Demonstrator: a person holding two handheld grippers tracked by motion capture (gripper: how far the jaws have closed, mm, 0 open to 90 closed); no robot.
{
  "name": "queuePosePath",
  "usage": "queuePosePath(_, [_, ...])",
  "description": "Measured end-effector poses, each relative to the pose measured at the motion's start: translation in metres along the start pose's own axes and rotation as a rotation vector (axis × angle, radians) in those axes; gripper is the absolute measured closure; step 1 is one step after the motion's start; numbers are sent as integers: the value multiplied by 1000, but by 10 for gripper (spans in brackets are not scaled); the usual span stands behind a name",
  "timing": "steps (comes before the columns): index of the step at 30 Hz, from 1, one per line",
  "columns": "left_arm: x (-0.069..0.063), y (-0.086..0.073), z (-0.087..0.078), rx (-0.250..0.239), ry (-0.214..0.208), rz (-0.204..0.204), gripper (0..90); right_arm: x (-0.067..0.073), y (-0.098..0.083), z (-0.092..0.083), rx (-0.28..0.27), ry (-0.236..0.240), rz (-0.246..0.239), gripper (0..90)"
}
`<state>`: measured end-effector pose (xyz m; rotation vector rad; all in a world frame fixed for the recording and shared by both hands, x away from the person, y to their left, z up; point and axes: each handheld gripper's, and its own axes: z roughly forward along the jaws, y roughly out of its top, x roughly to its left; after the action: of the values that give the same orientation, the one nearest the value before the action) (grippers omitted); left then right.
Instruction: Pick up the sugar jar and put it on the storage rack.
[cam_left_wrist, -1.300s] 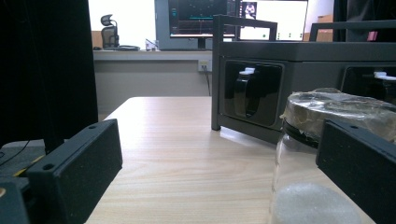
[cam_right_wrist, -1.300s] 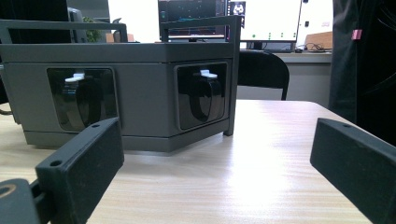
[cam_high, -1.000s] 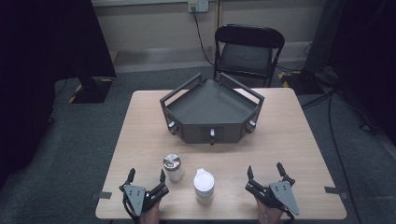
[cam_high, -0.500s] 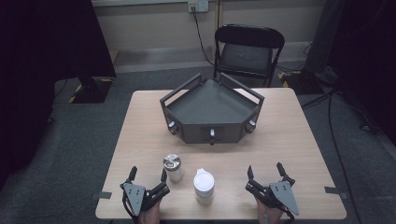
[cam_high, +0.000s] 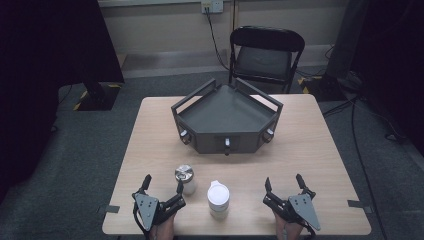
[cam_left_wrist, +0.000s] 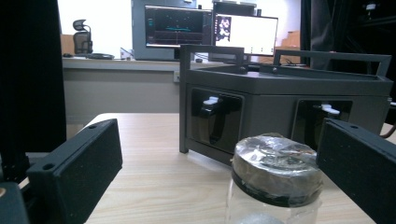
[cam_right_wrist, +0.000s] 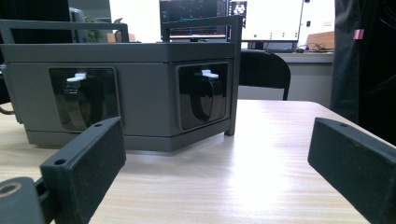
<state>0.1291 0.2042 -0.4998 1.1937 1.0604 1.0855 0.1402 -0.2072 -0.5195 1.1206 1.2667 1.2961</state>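
Nothing started. Left gripper (cam_high: 162, 186) spread wide, holds nothing, on table (cam_high: 300, 155) near edge, jar (cam_high: 184, 178) just ahead between jaws, not touched. Right gripper (cam_high: 284, 184) spread wide, holds nothing. White cup (cam_high: 218, 198) between grippers. Dark tray (cam_high: 226, 117) behind, bare. Grasp, lift, placing all left.

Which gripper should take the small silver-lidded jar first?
Left. The left gripper is open with the jar just ahead, by its right jaw. The right gripper, also open, sits beyond the white-lidded cup.
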Motion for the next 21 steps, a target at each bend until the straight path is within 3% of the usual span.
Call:
queuePosePath(10, [0, 7, 10, 13, -72, -6, 0, 0, 0, 0, 0, 0, 0, 29])
queuePosePath(21, [-6, 6, 28, 68, -126, -2, 6, 0, 0, 0, 0, -2, 0, 28])
